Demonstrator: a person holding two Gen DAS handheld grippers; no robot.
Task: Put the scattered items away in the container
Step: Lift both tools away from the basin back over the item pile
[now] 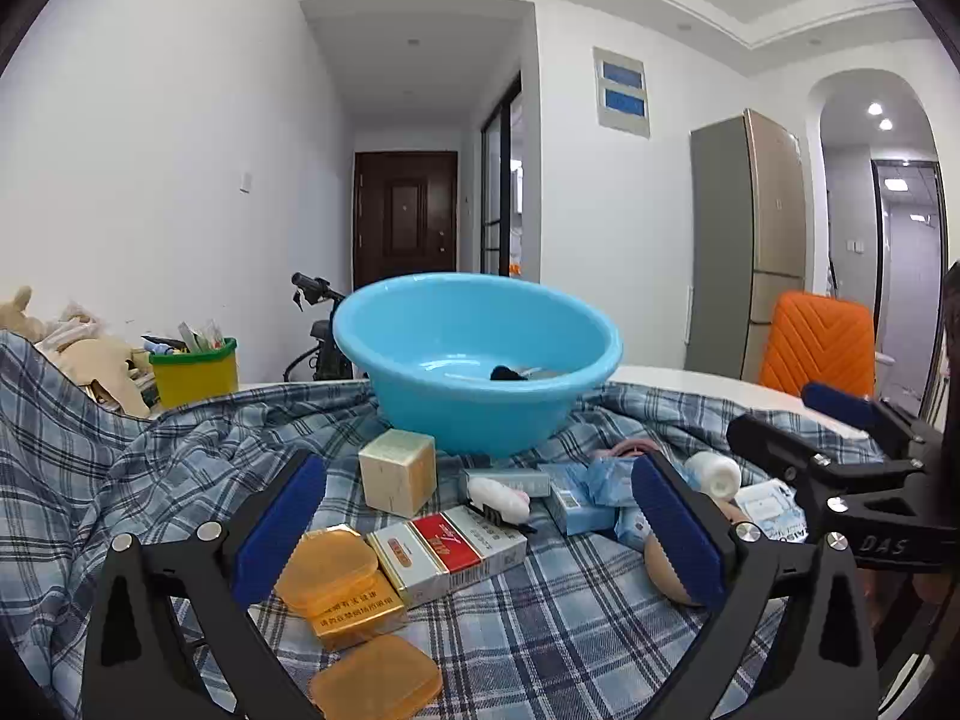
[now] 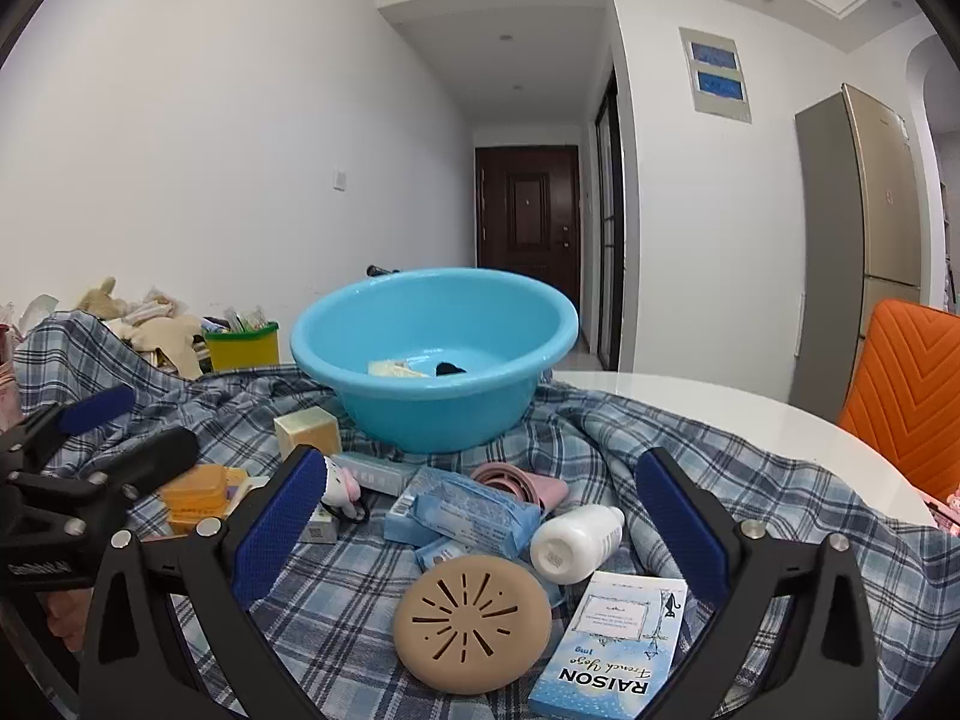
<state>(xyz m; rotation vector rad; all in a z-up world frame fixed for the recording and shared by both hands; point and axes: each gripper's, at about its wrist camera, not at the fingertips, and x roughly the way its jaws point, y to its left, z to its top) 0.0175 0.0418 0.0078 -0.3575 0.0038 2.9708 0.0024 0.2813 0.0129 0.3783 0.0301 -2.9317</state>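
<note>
Left wrist view shows your left tongs [image 1: 480, 531] released above the red and white pack [image 1: 447, 552] on the plaid cloth [image 1: 150, 468]. Your right tongs [image 2: 480, 531] are released too, with the tan round disc [image 2: 473, 623] and white bottle [image 2: 576, 542] between the 2 fingers. Behind the scattered items stands the blue basin [image 2: 435, 354] on the bench [image 2: 720, 414].

White table [image 2: 750, 414] — plaid cloth [image 2: 600, 438] over it, yellow tub [image 2: 243, 354]
</note>
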